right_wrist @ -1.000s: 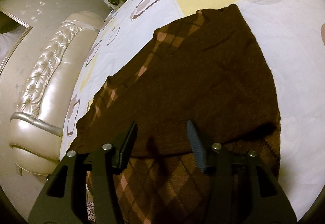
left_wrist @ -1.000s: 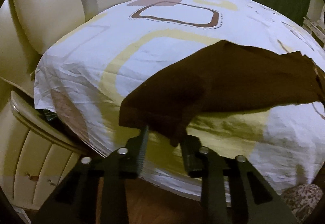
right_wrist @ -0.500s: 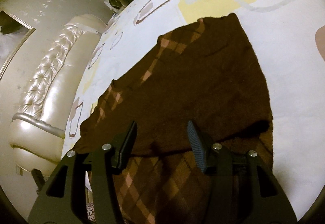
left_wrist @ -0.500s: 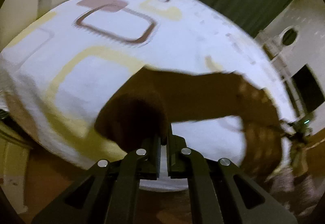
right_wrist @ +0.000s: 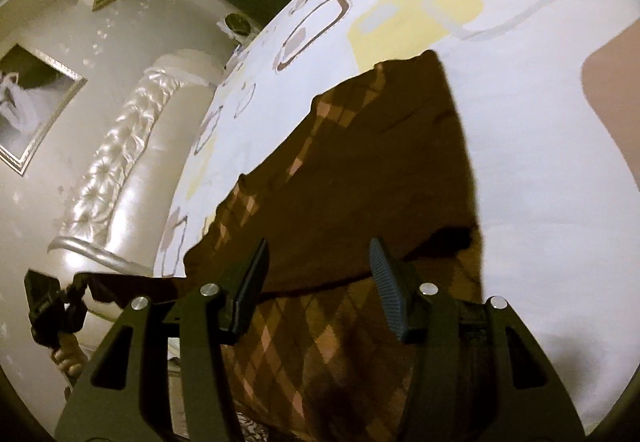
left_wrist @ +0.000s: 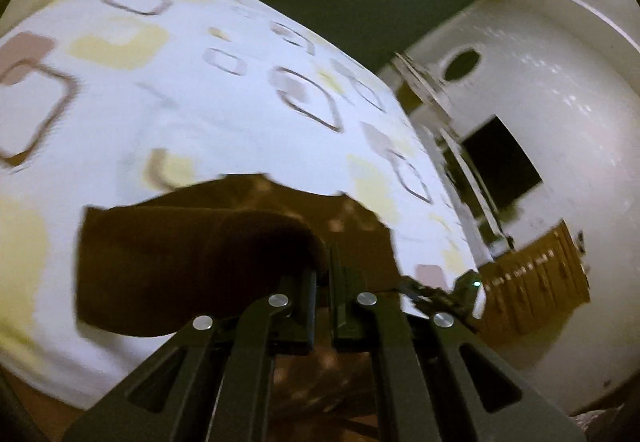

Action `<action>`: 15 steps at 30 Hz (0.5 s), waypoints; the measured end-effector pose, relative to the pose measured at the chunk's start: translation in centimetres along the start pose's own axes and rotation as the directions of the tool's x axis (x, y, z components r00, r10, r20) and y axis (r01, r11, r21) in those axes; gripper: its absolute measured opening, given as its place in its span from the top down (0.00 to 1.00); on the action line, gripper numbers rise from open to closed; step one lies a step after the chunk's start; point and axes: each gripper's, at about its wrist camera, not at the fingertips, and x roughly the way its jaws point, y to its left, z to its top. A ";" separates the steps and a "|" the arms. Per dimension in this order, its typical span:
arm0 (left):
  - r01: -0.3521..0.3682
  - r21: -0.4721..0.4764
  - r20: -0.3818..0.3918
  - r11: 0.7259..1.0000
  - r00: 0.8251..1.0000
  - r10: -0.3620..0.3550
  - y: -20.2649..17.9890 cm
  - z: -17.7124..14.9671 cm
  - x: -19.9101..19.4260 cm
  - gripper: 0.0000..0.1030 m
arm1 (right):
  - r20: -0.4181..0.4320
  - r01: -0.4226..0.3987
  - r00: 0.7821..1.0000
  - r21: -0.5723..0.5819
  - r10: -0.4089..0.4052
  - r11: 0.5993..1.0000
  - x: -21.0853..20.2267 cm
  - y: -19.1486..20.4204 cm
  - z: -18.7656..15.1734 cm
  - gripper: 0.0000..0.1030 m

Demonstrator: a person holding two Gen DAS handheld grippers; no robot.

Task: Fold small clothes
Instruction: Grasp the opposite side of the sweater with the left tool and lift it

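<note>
The brown argyle garment (right_wrist: 360,169) lies spread on the bed (right_wrist: 540,181) — patterned white sheet under it. The left gripper (left_wrist: 323,274) has its fingers clamped together on a corner of the cloth, which bunches just beyond them. The right gripper (right_wrist: 318,266) hovers over the garment — fingers apart, gripping nothing.

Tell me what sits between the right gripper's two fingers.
In the right wrist view, the right gripper stands open over the brown argyle garment; only that cloth shows between its fingers, ungripped.
</note>
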 end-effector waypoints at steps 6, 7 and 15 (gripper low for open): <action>0.052 0.056 -0.111 0.997 0.993 -0.046 -6.2 1.0 8.9 0.96 | 0.023 -0.040 0.999 0.034 0.039 0.999 -1.0 -1.1 0.1 0.49; 0.059 0.066 -0.132 0.996 0.990 -0.050 -7.0 1.0 10.8 0.96 | 0.026 -0.048 0.999 0.041 0.047 0.998 -1.0 -1.3 0.1 0.49; 0.056 0.079 -0.260 0.995 0.965 -0.033 -10.1 -1.3 22.6 0.96 | 0.030 -0.069 0.997 0.059 0.067 0.996 -0.7 -1.9 -0.3 0.49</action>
